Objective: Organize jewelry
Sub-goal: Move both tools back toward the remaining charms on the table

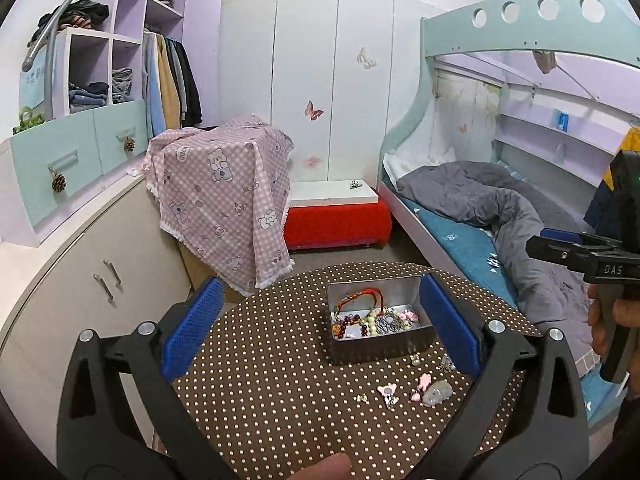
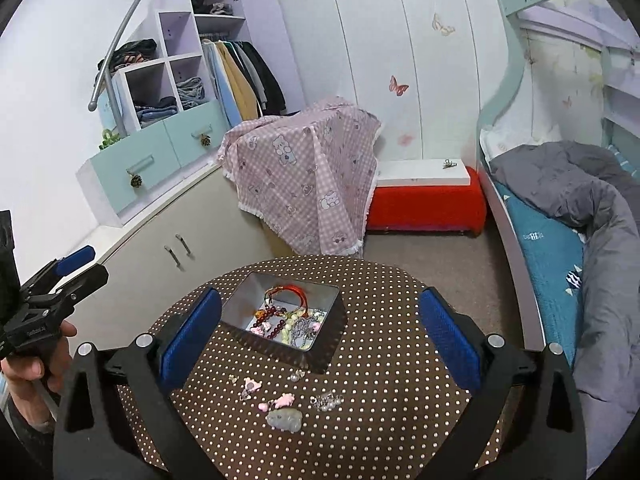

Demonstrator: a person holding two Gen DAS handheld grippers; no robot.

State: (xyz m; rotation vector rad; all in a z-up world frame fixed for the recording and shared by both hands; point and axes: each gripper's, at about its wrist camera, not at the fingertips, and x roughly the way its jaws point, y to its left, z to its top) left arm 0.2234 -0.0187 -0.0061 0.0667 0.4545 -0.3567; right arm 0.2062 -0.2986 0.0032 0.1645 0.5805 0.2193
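Observation:
A silver metal tin stands on a round brown polka-dot table. It holds a red cord bracelet, bead bracelets and a chain. Loose pieces lie in front of it: pink charms, a grey stone pendant, small silver earrings. My left gripper is open and empty, above the table, its jaws wide on either side of the tin. My right gripper is open and empty, also above the table.
A box draped in pink checked cloth and a red bench stand beyond the table. A bunk bed with a grey duvet is to the right, a beige cabinet to the left.

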